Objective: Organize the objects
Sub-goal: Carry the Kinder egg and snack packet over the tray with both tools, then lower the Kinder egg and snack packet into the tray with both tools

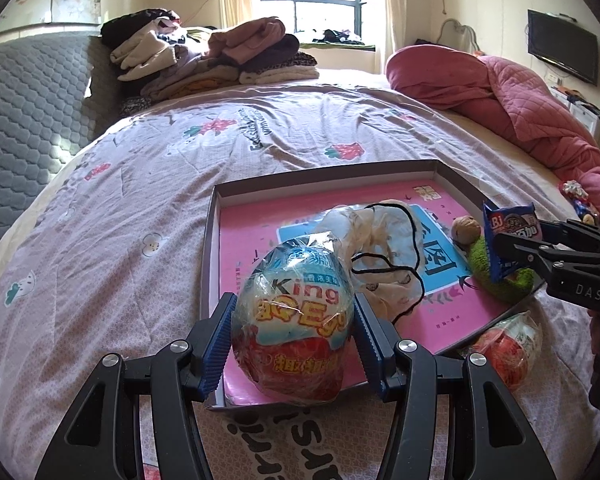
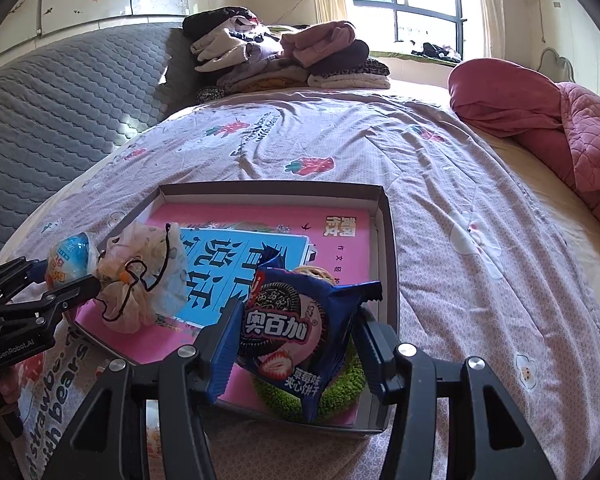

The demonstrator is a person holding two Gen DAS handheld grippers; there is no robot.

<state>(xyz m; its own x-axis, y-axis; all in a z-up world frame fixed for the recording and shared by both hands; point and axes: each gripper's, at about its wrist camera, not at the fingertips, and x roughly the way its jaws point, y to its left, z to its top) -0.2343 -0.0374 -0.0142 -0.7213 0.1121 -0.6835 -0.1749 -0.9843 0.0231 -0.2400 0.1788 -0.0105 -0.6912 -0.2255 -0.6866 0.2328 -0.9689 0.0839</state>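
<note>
On the bed [image 1: 148, 168], a shallow cardboard tray [image 1: 324, 172] lined with a pink booklet [image 2: 340, 236] serves as the collection point.

Progress, judged from the present layout:
- Already inside the tray: a drawstring cloth pouch [image 1: 384, 248], a walnut [image 1: 466, 229] and a green knitted item [image 1: 500, 276].
- In transit: two items, one per gripper, both over the near part of the tray.
- Outside the tray: a second wrapped toy egg [image 1: 508, 348] lies on the bedcover just beside the near right corner. Small coloured items [image 1: 578, 200] lie farther right, near the red quilt [image 1: 540, 112]; their type cannot be determined.

Gripper state:
- The left gripper [image 1: 294, 320] is closed on a wrapped King Egg toy egg [image 1: 296, 320], pads pressing its two sides. The egg is at the tray's near left edge, next to the pouch.
- The right gripper [image 2: 296, 344] is clamped on a blue strawberry sandwich biscuit packet [image 2: 296, 336], held above the green knitted item at the tray's near right corner.

Remaining work, as a judgement: release both held items into the tray, then collect the second egg and the items to the right.

Count:
- Trays: one.
- Toy eggs: two.
- Biscuit packets: one.
- Pouches: one.
- Walnuts: one.
- Green knitted items: one.
</note>
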